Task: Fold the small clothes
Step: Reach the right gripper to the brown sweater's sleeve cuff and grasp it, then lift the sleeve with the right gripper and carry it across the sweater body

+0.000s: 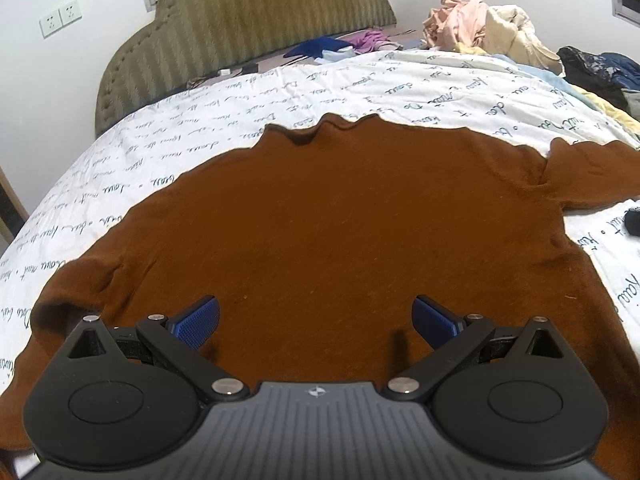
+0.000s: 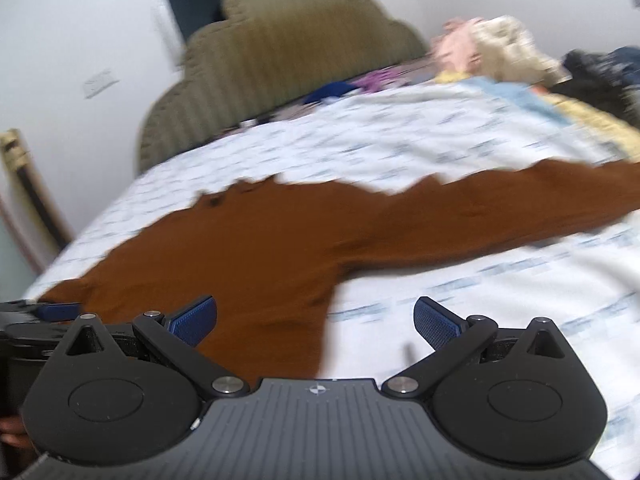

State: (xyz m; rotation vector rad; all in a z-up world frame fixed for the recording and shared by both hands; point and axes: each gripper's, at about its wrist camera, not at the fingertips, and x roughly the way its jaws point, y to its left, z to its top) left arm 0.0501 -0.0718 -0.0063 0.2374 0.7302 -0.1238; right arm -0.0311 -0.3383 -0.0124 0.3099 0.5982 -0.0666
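The left gripper [image 1: 316, 322] hangs low over the near part of a brown top [image 1: 340, 240], its blue pads [image 1: 198, 322] spread wide with nothing between them. The right gripper [image 2: 316, 322] is likewise wide open and empty; its left pad [image 2: 192, 320] sits above the top's near right corner [image 2: 280, 320] and its right pad above bare sheet, though whether either touches the cloth cannot be told. At the far left of the right wrist view a bit of the other gripper shows. The top lies flat and spread on a white sheet [image 1: 360, 88] printed with script, collar [image 1: 316, 130] pointing away, one sleeve [image 2: 520, 208] stretched out to the right and the other short of the left edge. Beyond it, near the far right of the bed, sits a heap of clothes [image 1: 488, 28], pale pink and cream, with dark items beside it. A blue garment [image 1: 316, 46] and a purple one lie by the striped olive headboard [image 1: 240, 28]. The right wrist view is blurred.
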